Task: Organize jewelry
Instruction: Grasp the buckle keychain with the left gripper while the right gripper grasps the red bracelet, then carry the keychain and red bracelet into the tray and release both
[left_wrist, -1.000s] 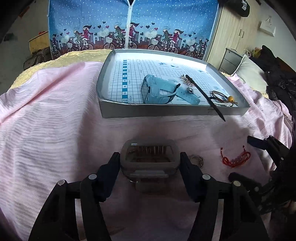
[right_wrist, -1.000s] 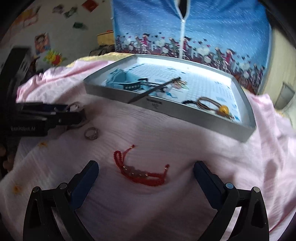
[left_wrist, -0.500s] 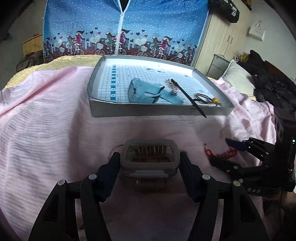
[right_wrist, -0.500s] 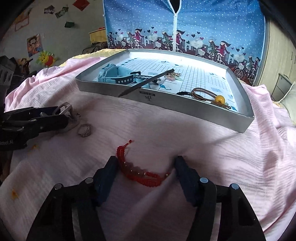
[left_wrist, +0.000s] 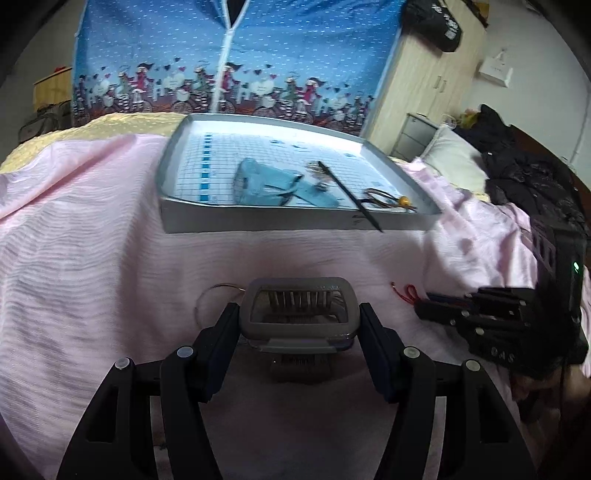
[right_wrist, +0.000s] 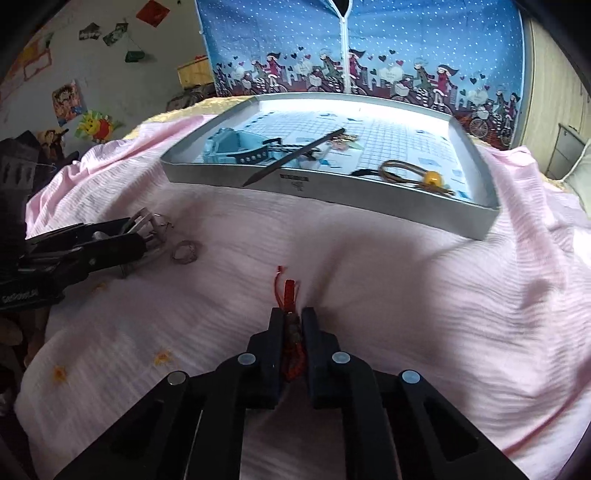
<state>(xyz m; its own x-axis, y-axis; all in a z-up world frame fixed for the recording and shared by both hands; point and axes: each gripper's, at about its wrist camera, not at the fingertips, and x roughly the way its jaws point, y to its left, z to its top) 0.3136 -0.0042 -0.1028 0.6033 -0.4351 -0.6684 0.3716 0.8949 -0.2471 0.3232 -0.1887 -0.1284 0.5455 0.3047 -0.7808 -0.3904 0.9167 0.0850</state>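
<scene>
While the left gripper (left_wrist: 299, 321) is clamped on a small clear box (left_wrist: 298, 308) sitting on the pink sheet (left_wrist: 92, 258), the right gripper (right_wrist: 292, 321) has its jaws pinched nearly together on the red bracelet (right_wrist: 289, 291), which lies on the sheet near the middle. Looks like early days to me: a ring (right_wrist: 184, 252) sits loose just right of the box, and the tray (right_wrist: 369, 195) at the far side holds a watch (right_wrist: 236, 149), stick and hair tie. Nothing obviously sorted yet.
</scene>
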